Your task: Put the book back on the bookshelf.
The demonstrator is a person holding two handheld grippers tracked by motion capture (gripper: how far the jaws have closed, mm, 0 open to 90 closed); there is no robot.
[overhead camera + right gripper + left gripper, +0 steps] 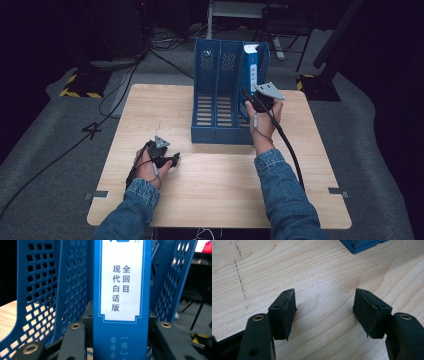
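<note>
A blue file rack (215,125) with three slots stands at the back middle of the wooden table (215,200). A blue book (251,65) with a white spine label stands upright in its rightmost slot. My right gripper (254,102) is at that slot, and in the right gripper view its jaws are shut on the book's spine (122,315) from both sides. My left gripper (172,161) rests low over the table at the front left. In the left gripper view the left gripper (324,312) stands open over bare wood, nothing between its pads.
The rack's two left slots (214,107) hold nothing. A corner of the rack's base (362,245) lies beyond the left jaws. Cables (115,95) run over the grey floor at the left, and a stand with yellow-black tape (80,87) sits off the table's back-left corner.
</note>
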